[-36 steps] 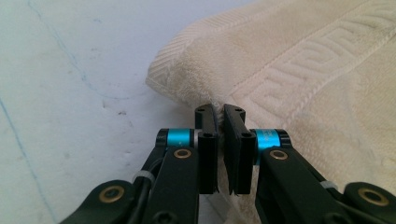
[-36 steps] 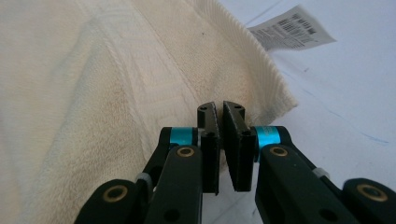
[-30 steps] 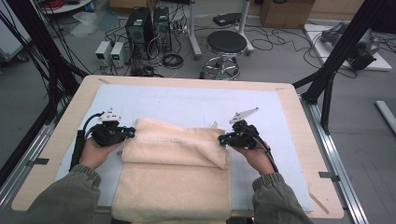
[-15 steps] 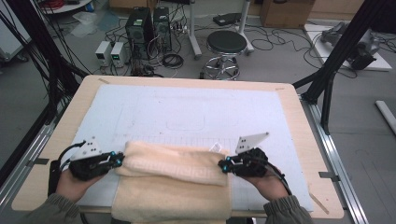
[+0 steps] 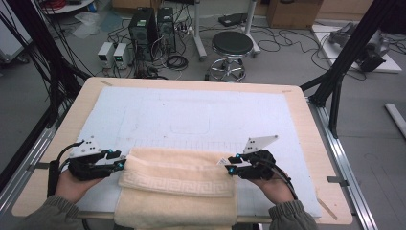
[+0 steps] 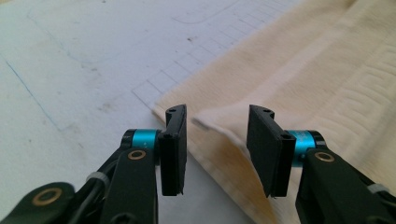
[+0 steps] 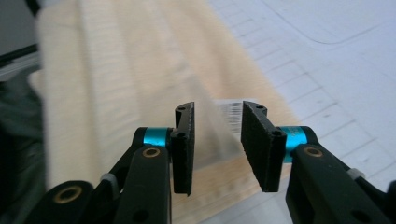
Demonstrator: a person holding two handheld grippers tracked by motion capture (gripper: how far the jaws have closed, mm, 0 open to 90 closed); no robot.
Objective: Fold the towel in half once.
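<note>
Folded towel at the near table edge, both my grippers just released.

High view: the cream towel (image 5: 177, 184) lies folded on the white mat (image 5: 191, 115), its near part hanging over the table's (image 5: 306, 124) front edge; my left gripper (image 5: 120, 164) sits at its left fold corner, my right gripper (image 5: 229, 165) at its right. Left gripper view: my jaws have just been opening and stand partly apart, a towel corner (image 6: 219, 126) loose between them, pads clear of it. Right gripper view: jaws likewise just opened, part-way, the towel's label end (image 7: 229, 114) blurred in the gap, ungripped.
</note>
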